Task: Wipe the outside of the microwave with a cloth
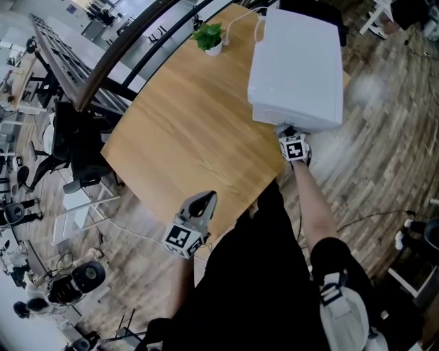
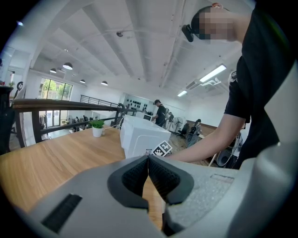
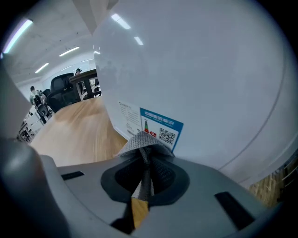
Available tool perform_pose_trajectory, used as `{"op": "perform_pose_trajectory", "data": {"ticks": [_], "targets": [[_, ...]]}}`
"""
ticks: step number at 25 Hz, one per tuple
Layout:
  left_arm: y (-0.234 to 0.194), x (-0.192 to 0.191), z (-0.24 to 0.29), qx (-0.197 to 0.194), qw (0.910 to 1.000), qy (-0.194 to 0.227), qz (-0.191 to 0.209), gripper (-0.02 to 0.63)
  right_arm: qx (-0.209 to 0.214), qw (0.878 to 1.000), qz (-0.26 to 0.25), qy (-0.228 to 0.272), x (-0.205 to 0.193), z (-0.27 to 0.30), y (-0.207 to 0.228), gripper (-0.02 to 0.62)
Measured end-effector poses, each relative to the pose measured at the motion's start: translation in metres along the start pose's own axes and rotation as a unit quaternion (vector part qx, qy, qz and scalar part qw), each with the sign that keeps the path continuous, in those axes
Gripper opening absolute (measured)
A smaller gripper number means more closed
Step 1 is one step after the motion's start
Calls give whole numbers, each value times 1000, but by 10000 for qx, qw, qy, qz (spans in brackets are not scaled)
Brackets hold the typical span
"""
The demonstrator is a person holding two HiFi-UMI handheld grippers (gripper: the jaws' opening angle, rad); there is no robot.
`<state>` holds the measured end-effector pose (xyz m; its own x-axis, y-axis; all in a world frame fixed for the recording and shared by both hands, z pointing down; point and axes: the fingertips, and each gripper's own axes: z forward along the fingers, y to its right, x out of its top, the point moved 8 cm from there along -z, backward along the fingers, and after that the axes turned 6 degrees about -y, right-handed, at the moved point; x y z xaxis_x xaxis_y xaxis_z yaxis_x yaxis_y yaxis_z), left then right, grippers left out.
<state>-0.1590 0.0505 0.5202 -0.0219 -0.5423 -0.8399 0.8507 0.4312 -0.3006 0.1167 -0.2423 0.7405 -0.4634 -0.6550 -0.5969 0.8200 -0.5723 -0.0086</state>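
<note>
The right gripper [image 3: 145, 151] pinches a grey cloth [image 3: 139, 141] against the white microwave's [image 1: 298, 65] near side, on the wooden counter [image 1: 192, 137]. The left gripper [image 2: 148, 160] hangs by the counter's near edge, its fingers [image 2: 134, 176] closed together on nothing.

The counter [image 1: 192, 137] is a light wooden top set at an angle, standing on a plank floor [image 1: 384, 158]. A white microwave [image 1: 298, 65] sits on its far right part, close to the right edge. Left of it, near the far edge, stands a small green plant in a white pot [image 1: 210, 38], well apart from the microwave. A white cable [image 1: 240, 20] lies on the wood between the plant and the microwave's far side.
</note>
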Motion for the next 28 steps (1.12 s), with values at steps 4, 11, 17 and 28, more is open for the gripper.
{"op": "perform_pose_trajectory", "data": {"ticks": [4, 11, 17, 28], "targets": [[-1, -2, -2, 47, 10000, 26, 17, 3, 120, 9999, 17, 75, 9, 6, -12, 21], [3, -10, -7, 159, 9998, -103, -88, 3, 295, 9994, 128, 134, 18, 17, -30, 21], [5, -9, -12, 249, 9996, -24, -145, 3, 435, 9985, 272, 190, 27, 27, -45, 21], [4, -13, -26, 489, 9985, -78, -238, 3, 718, 9959, 420, 344, 47, 44, -77, 21]]}}
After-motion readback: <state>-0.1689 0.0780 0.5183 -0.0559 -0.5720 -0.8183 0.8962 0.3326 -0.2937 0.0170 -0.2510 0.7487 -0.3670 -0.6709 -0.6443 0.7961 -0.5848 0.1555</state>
